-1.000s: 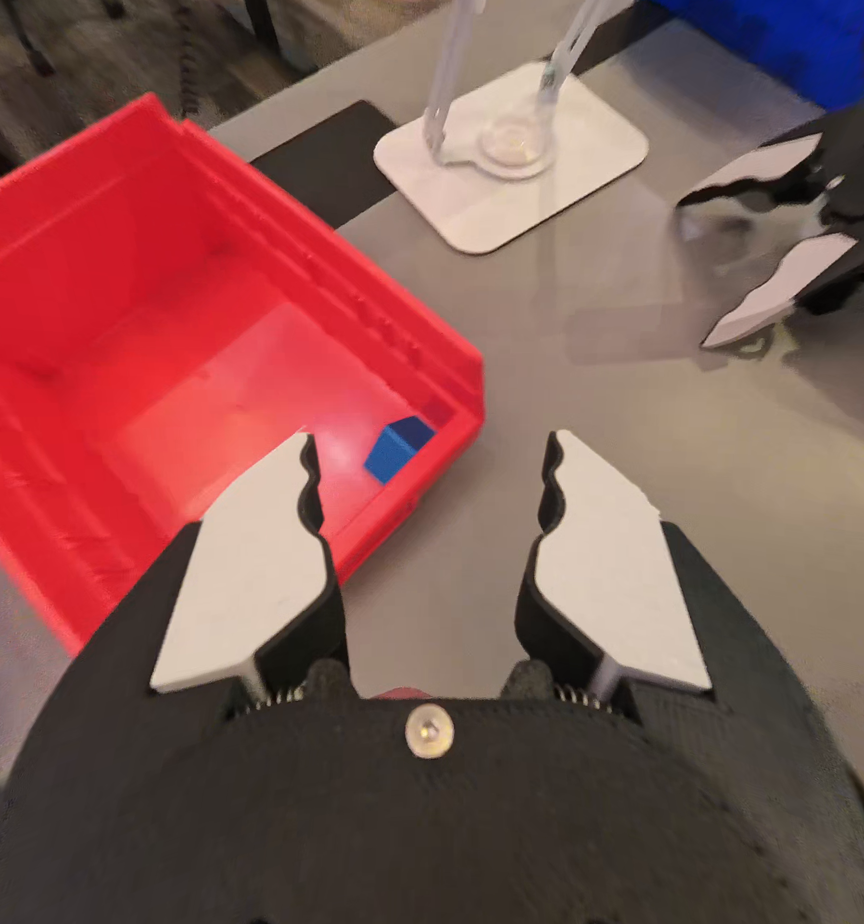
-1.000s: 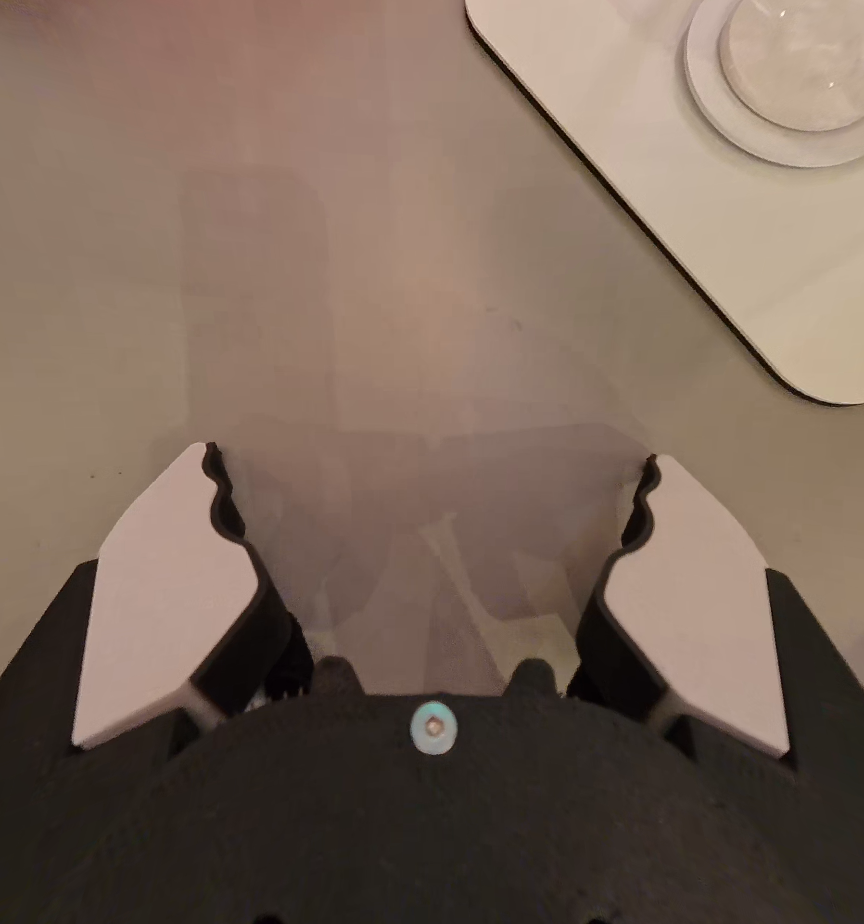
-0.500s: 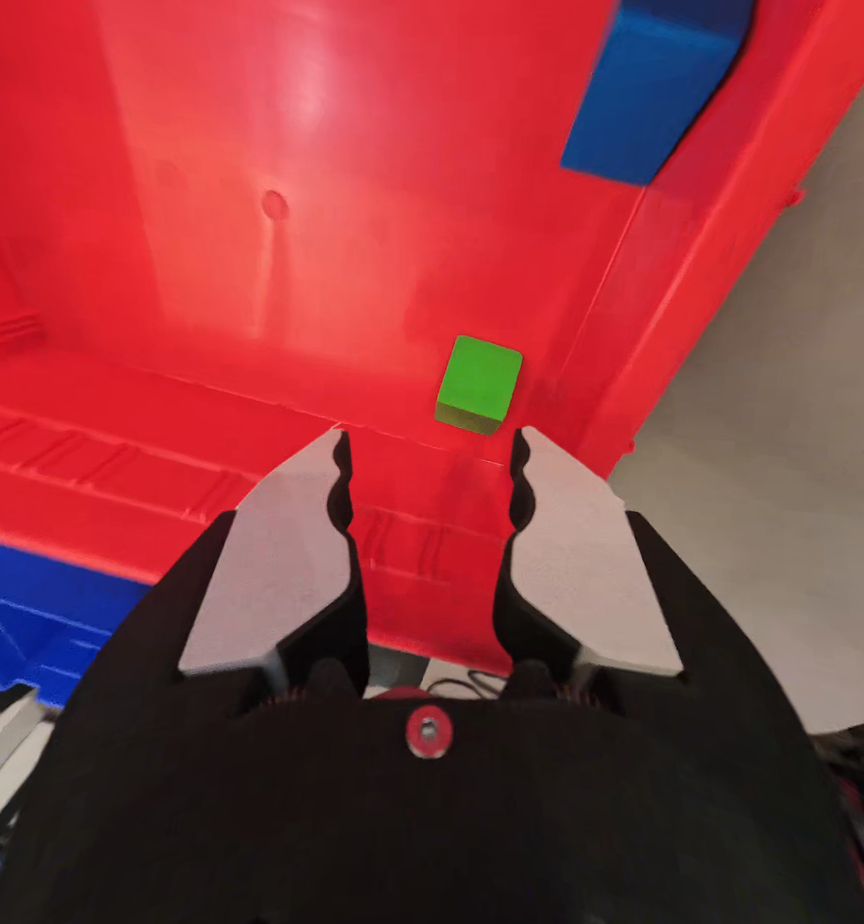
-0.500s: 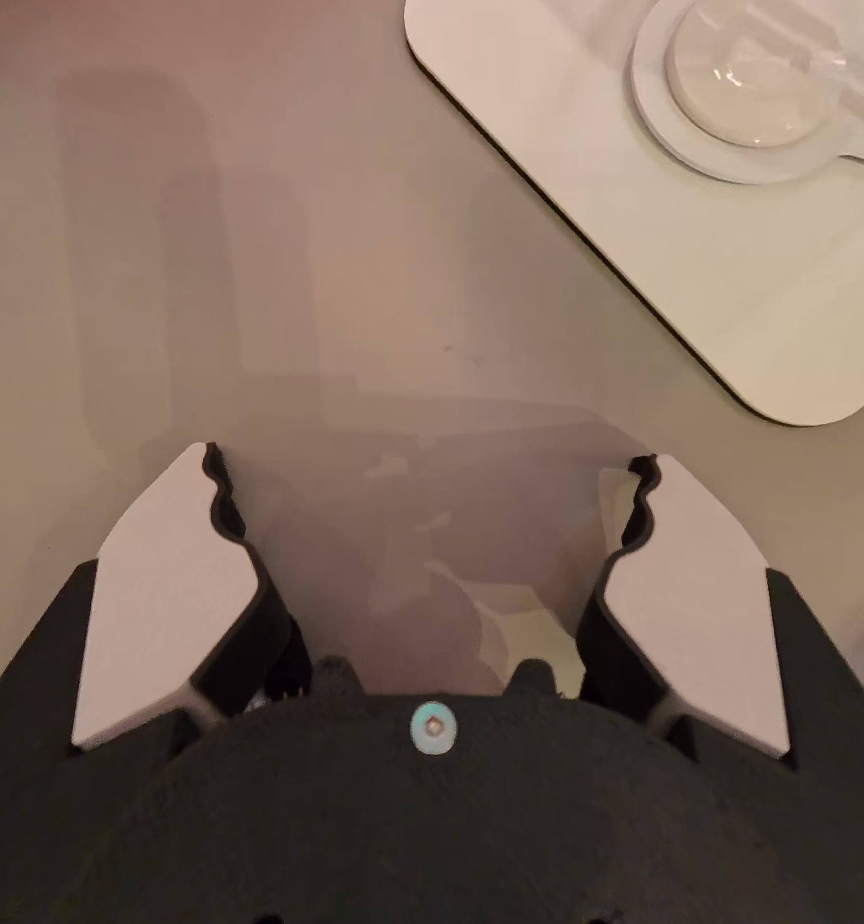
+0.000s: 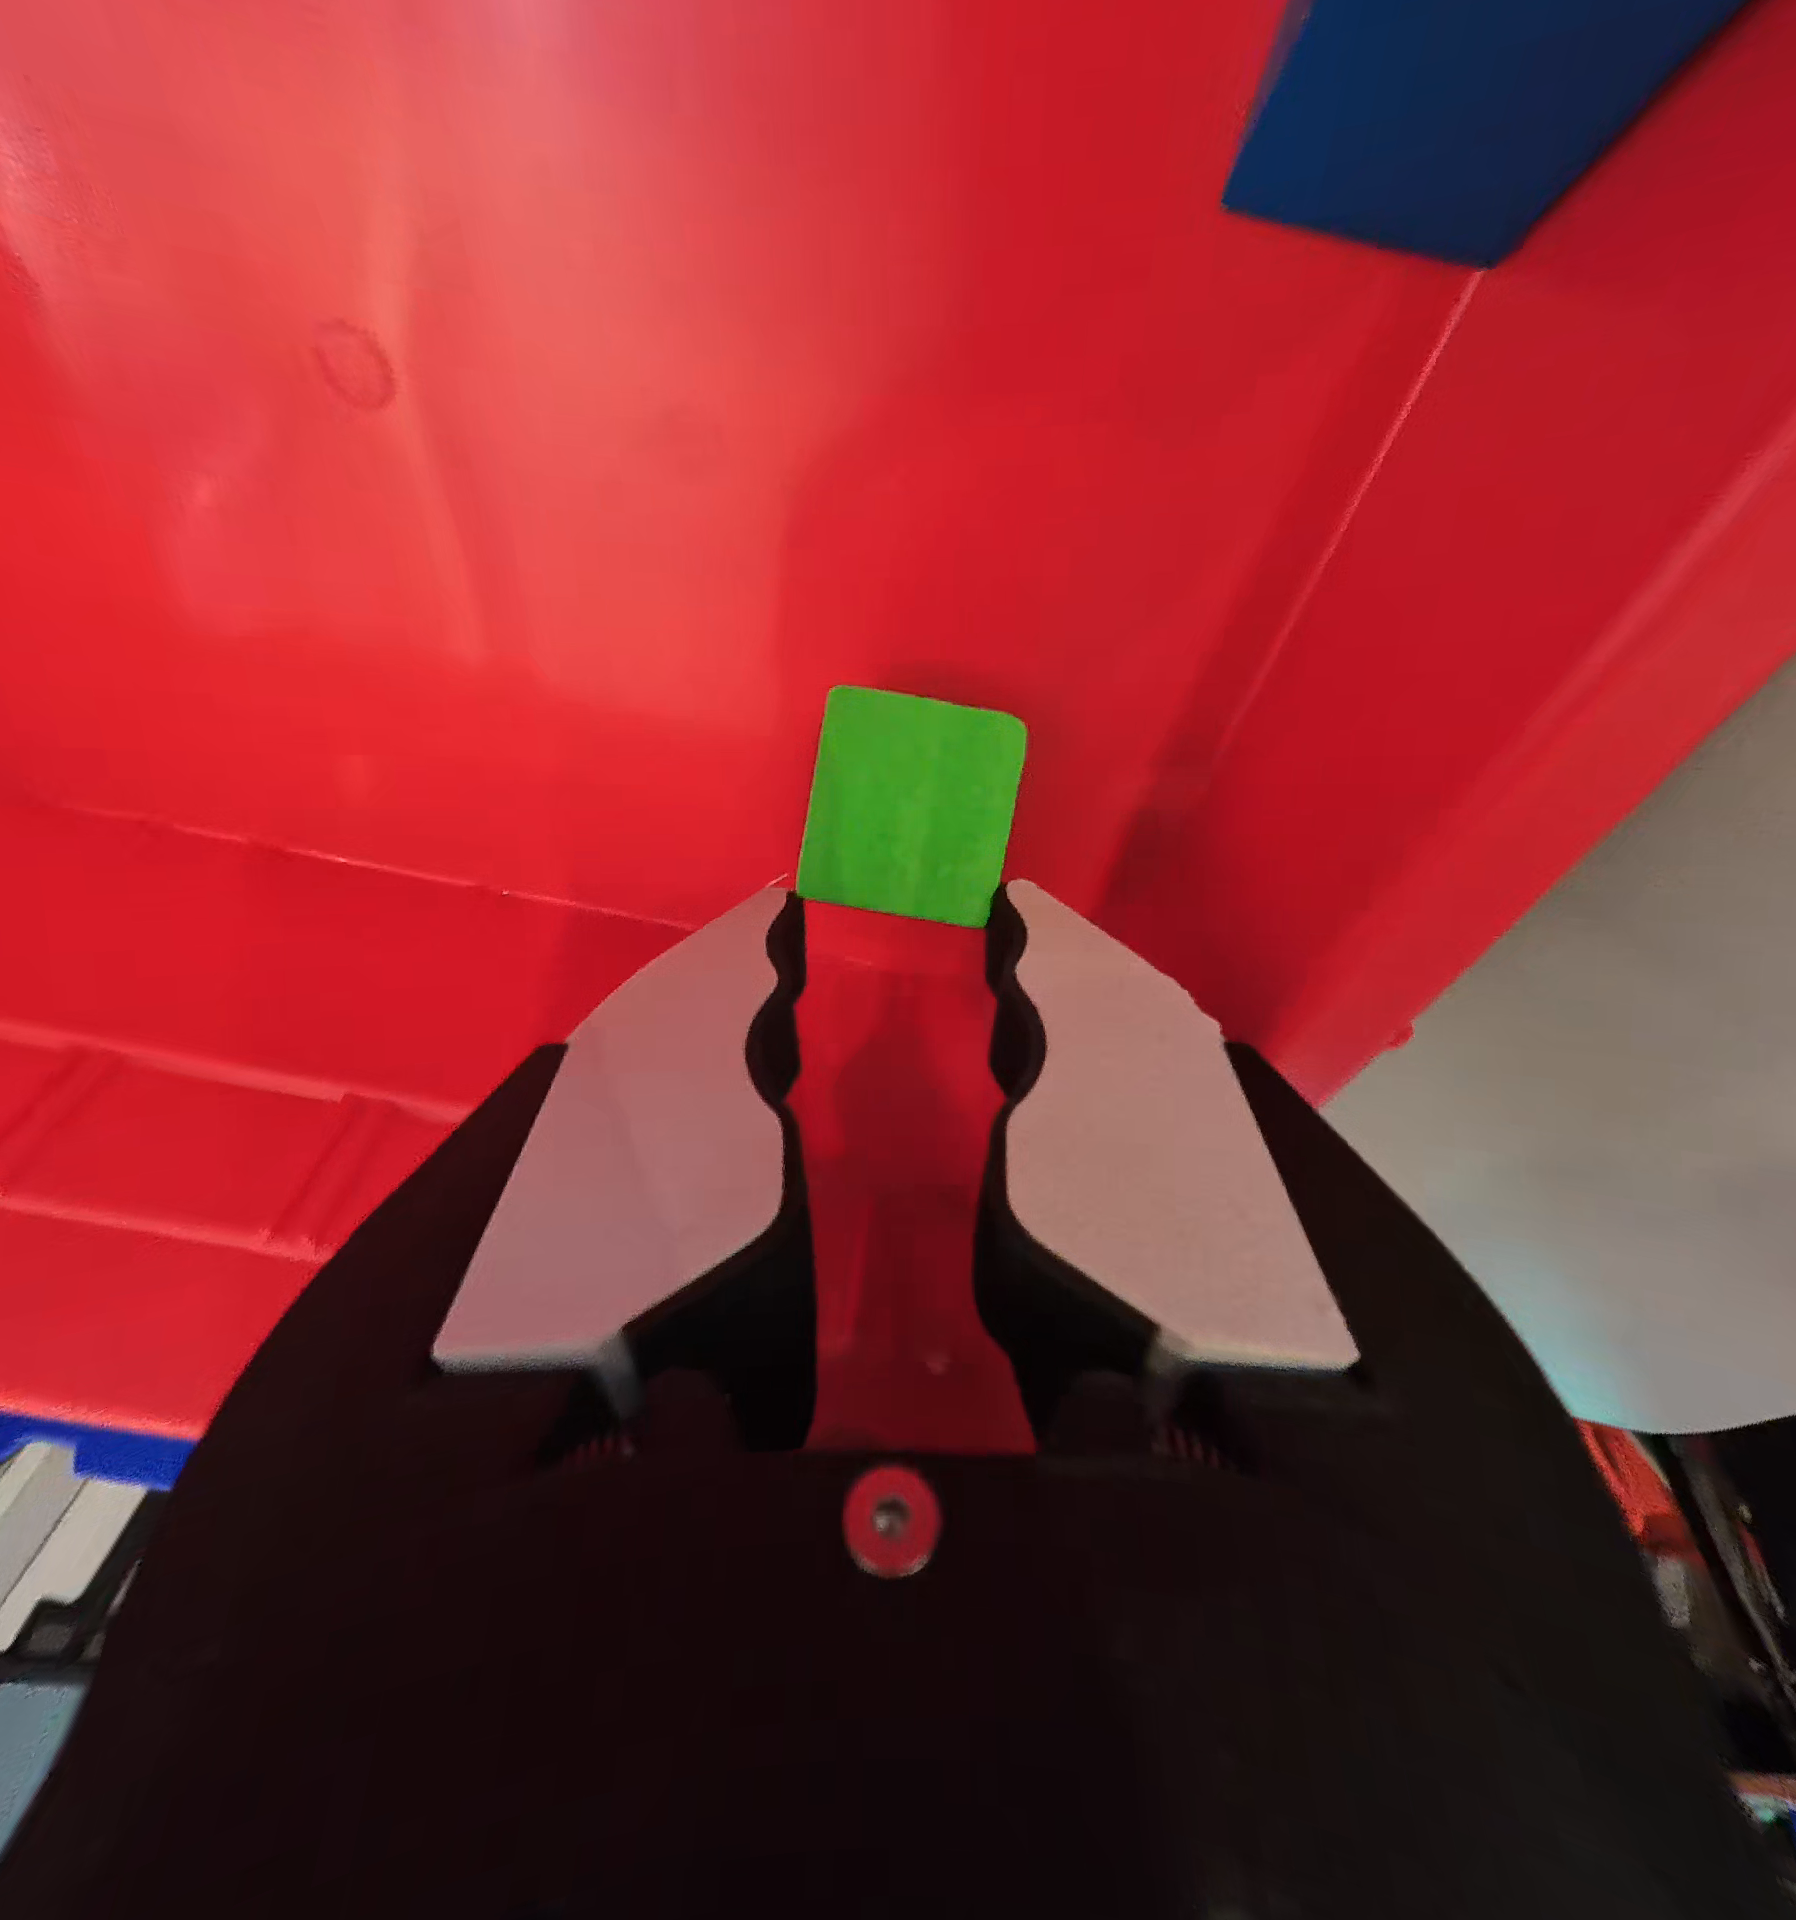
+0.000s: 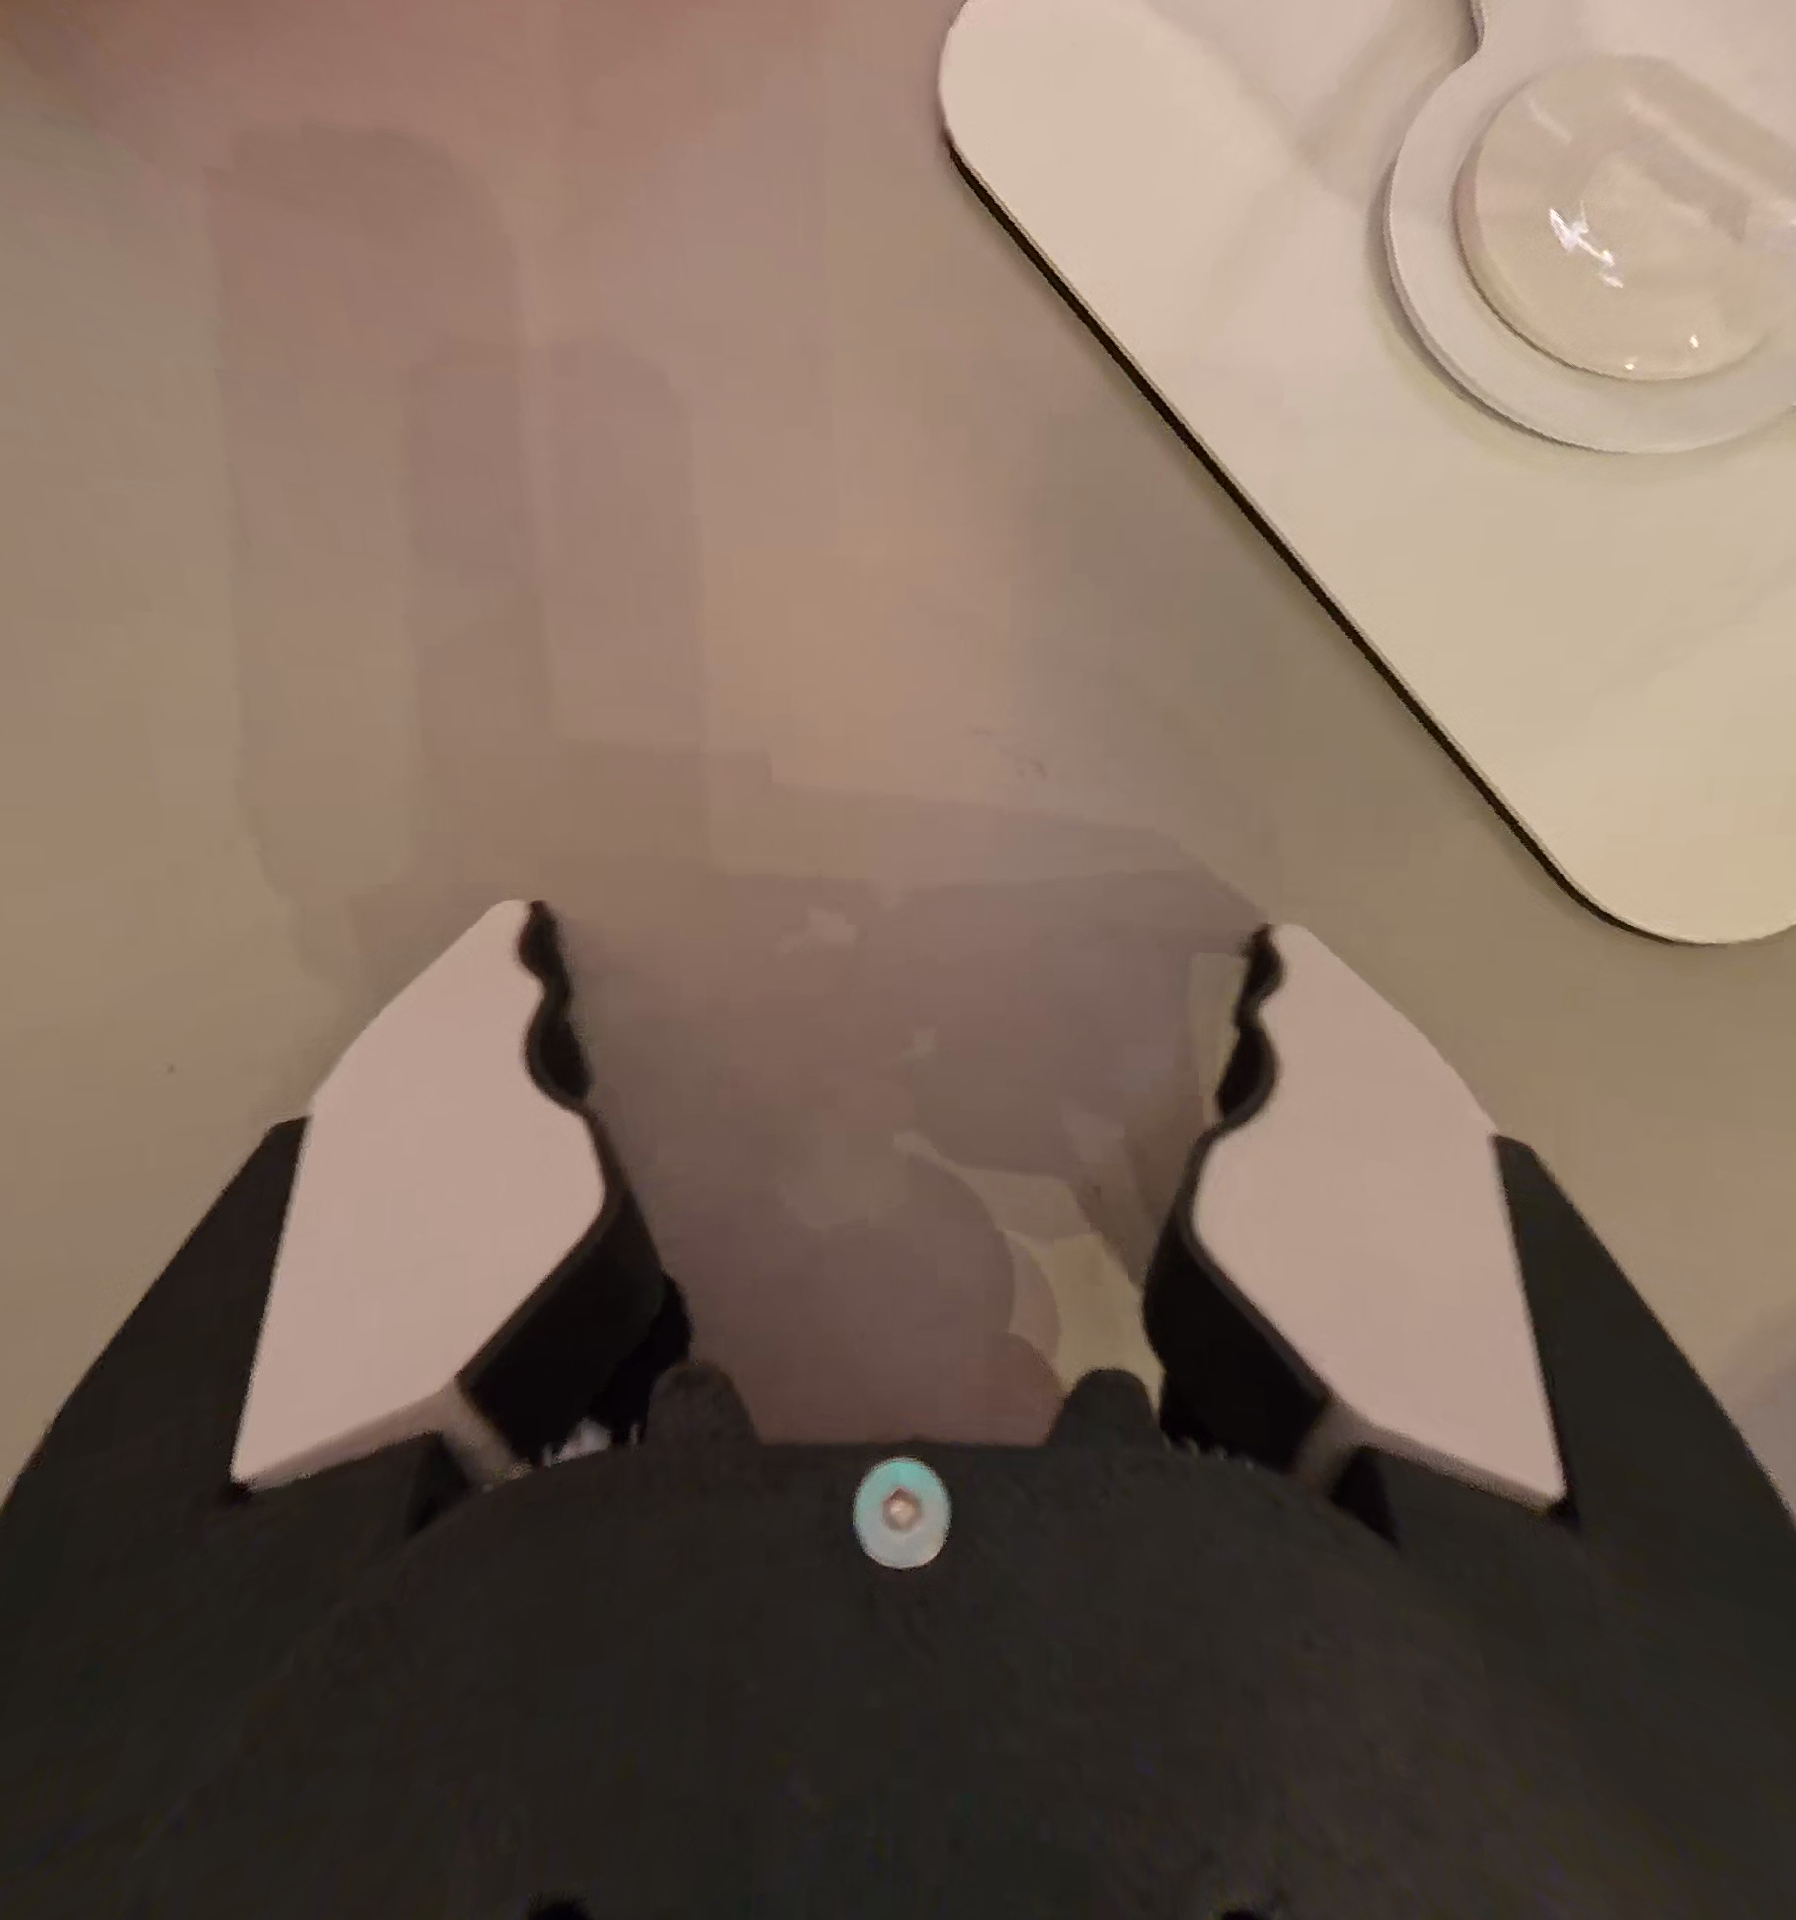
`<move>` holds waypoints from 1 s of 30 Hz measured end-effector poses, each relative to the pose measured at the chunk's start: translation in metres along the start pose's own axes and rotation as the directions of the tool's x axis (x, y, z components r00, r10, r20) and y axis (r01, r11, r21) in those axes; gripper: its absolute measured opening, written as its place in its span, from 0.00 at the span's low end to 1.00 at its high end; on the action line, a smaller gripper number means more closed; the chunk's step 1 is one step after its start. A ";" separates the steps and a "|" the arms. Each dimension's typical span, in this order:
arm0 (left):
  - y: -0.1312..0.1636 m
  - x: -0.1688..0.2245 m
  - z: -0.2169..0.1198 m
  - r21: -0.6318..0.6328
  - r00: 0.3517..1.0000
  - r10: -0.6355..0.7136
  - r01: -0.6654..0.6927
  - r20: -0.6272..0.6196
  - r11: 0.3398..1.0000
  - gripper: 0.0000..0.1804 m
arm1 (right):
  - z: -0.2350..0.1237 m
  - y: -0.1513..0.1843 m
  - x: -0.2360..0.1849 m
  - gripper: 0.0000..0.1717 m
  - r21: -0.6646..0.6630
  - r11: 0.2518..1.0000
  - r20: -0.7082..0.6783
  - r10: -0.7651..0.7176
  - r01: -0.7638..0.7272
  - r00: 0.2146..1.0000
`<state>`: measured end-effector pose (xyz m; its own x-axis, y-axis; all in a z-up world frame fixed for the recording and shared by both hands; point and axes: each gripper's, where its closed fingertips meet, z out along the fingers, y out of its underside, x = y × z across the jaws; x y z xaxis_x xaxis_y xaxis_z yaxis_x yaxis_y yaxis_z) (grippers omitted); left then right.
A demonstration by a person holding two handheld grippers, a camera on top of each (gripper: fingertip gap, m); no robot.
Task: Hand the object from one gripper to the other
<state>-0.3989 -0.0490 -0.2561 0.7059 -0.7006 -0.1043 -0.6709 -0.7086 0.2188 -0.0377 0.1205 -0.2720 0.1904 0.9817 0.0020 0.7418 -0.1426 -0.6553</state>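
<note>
- Green is what we meet first: a green block [image 5: 913, 805] sits on the floor of the red bin [image 5: 458, 520], and the tips of the left gripper [image 5: 892, 904] now reach its near edge, one on each side.
- Half a second ago we saw that block a little ahead of the fingertips with red floor between; now its near corners lie right at the two tips, and it looks larger in the left wrist view.
- A second ago the left gripper was above the grey table, outside the bin, with its jaws spread far wider; since then they have narrowed to about the width of the block.
- We cannot tell whether the pads press on the block: only its near edge lies between the tips, and most of it sticks out beyond them.
- Inside the red bin we also see a blue block [image 5: 1476, 125] at the upper right, lying against the bin's right wall, well apart from the green one.
- Beside the bin on the right, a strip of grey table [image 5: 1652, 1091] shows.
- In the right wrist view, the right gripper [image 6: 899, 925] hangs above the table [image 6: 250, 520] with its jaws wide apart and nothing between them; they stand somewhat closer together than in the two earlier pictures.
- The white board [image 6: 1496, 623] with a clear round dome [image 6: 1569, 239] on it lies at the upper right of that view, nearer the middle than a second ago.
</note>
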 end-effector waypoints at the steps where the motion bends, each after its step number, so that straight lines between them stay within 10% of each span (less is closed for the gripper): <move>1: -0.002 -0.001 -0.005 0.030 1.000 -0.008 0.008 0.004 1.000 0.18 | -0.004 -0.006 -0.006 0.58 0.036 0.999 0.037 -0.010 0.008 0.999; 4: -0.010 0.000 -0.035 0.123 0.999 -0.041 0.037 0.032 0.992 0.18 | -0.026 -0.037 -0.034 0.34 0.153 0.985 0.134 -0.095 0.075 0.986; 15: -0.098 0.076 -0.160 0.259 0.981 0.121 -0.157 0.150 0.953 0.18 | -0.068 -0.179 -0.142 0.32 0.506 0.811 0.207 -0.444 0.293 0.872; 30: -0.147 0.117 -0.198 0.328 0.964 0.203 -0.250 0.170 0.911 0.20 | -0.068 -0.186 -0.150 0.19 0.610 0.749 0.228 -0.479 0.260 0.847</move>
<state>-0.1728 -0.0103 -0.1086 0.5057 -0.8339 -0.2210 -0.8621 -0.4981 -0.0933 -0.1606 -0.0088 -0.0990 -0.3408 0.9291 0.1436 0.2131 0.2251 -0.9508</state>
